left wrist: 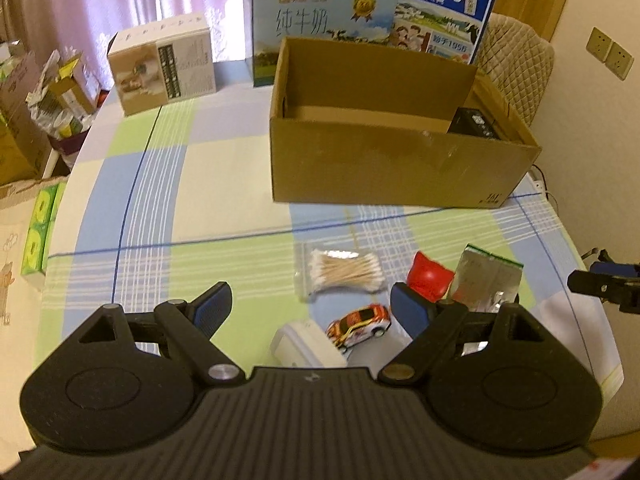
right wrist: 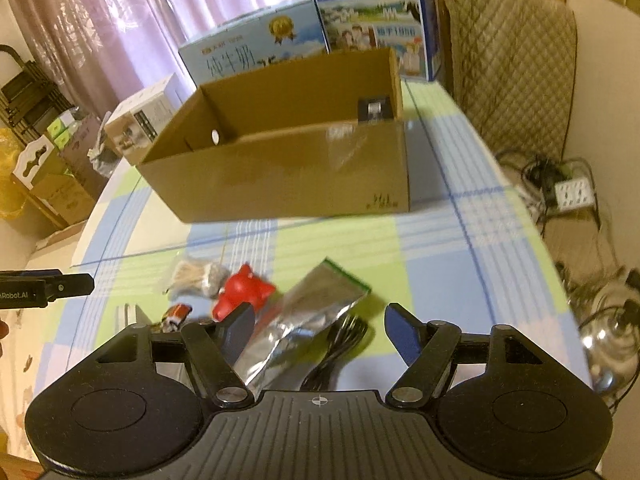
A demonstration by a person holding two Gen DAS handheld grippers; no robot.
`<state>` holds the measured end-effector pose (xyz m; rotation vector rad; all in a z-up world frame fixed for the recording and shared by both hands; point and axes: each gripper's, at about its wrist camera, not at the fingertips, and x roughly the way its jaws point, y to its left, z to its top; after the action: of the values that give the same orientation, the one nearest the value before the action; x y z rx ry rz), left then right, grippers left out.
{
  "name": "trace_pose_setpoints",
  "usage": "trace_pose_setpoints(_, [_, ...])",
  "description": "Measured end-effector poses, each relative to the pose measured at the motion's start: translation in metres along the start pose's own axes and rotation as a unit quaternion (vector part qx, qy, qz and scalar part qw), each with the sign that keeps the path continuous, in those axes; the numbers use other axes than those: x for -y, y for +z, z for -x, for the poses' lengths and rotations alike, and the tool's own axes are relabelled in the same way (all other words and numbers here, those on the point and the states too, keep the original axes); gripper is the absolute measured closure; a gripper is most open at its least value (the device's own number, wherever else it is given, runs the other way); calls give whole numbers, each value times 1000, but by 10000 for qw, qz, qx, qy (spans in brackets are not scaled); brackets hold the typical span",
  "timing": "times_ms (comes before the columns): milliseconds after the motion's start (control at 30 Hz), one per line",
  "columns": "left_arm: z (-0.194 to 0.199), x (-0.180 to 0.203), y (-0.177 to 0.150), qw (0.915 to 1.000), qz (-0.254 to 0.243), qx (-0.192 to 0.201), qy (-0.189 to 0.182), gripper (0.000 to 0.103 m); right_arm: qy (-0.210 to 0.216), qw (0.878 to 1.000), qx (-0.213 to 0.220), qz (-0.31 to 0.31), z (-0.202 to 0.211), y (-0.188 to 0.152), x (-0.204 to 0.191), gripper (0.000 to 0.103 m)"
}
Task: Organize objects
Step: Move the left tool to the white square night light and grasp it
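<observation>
An open cardboard box (left wrist: 392, 168) (right wrist: 288, 176) stands on the checked tablecloth with a small dark item (left wrist: 476, 122) (right wrist: 374, 110) inside at its right end. In front of it lie a bag of cotton swabs (left wrist: 344, 270) (right wrist: 198, 276), a red toy (left wrist: 430, 278) (right wrist: 242, 290), a silver foil pouch (left wrist: 486, 276) (right wrist: 304, 320), a toy car (left wrist: 360, 324) (right wrist: 176, 316), a white block (left wrist: 306, 344) and a black cable (right wrist: 340, 344). My left gripper (left wrist: 310, 310) is open above the car and white block. My right gripper (right wrist: 320, 330) is open over the pouch and cable.
Two milk cartons (left wrist: 320, 24) (left wrist: 440, 8) stand behind the box, a beige box (left wrist: 164, 64) at the back left. A padded chair (right wrist: 516, 72) is at the far right. A power strip and cables (right wrist: 572, 192) lie on the floor right of the table.
</observation>
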<state>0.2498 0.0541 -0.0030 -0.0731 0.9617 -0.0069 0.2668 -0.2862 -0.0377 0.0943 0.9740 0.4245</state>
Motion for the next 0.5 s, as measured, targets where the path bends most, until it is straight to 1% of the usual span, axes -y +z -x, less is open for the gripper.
trace_pose_setpoints(367, [-15, -8, -28, 9994, 113, -322, 64, 20, 4, 9994, -309, -128, -18, -17, 0, 35])
trace_pose_setpoints(500, [-24, -6, -39, 9991, 89, -409, 0, 20, -34, 9991, -394, -164, -22, -21, 0, 35])
